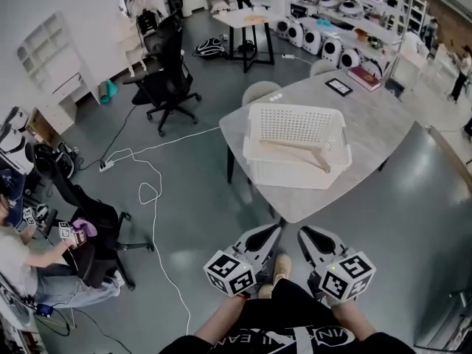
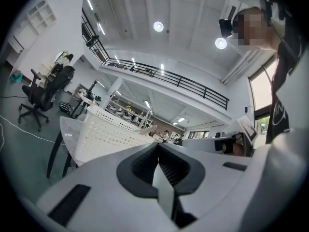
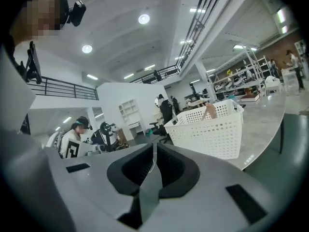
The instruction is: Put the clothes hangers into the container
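**A:** Nearest, the grey left gripper (image 1: pixel 276 228) and grey right gripper (image 1: pixel 303 231) hung with jaws closed, empty.

**B:** The pale wooden clothes hanger (image 1: pixel 295 150) lay inside the white perforated plastic basket (image 1: pixel 295 175) on the grey table (image 1: pixel 383 124). Its raised end could have snagged a reaching gripper.

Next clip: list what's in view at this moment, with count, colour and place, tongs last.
white perforated plastic basket: one, white, on the table
wooden clothes hanger: one, pale wood, inside the basket
rounded grey table: one, grey, ahead
black office chairs: two, black, floor left of table
loose white cable: one, white, looped on floor
seated person: one, left edge
left tongs: one, grey, shut, empty
right tongs: one, grey, shut, empty
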A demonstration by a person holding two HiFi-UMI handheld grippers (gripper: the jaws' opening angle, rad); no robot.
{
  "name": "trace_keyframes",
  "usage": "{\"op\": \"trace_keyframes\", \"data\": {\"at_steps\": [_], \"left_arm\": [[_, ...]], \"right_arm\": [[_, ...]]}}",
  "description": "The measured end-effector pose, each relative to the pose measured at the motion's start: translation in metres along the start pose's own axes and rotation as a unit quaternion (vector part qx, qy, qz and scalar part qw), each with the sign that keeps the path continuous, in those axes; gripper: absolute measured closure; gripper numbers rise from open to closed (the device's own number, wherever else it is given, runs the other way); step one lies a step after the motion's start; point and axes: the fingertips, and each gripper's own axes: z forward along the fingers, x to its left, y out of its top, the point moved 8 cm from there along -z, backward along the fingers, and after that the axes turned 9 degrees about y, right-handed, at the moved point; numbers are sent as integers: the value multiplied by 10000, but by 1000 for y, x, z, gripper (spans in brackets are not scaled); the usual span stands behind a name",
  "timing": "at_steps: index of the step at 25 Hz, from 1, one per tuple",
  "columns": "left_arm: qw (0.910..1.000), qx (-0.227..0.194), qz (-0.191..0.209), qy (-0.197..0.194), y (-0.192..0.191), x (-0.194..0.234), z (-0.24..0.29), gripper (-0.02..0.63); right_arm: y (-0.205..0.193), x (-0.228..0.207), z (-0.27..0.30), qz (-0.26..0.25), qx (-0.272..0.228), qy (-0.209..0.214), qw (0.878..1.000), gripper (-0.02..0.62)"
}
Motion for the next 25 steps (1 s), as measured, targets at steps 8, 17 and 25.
{"op": "trace_keyframes", "data": {"at_steps": [8,17,25], "left_arm": [[9999,-40,-94,47,-15,-5,-20,597],[9997,-49,-231,114,-27,-6,-39,597],[9996,37,-244,134,-30,-17,-52,597]], "right_arm": [[-15,20,-12,-192,167,-30,9997,548],[-24,34,-21,-340,221,-135,9991,548],[-31,40,-36,-164,176,-210,9995,548]]}}
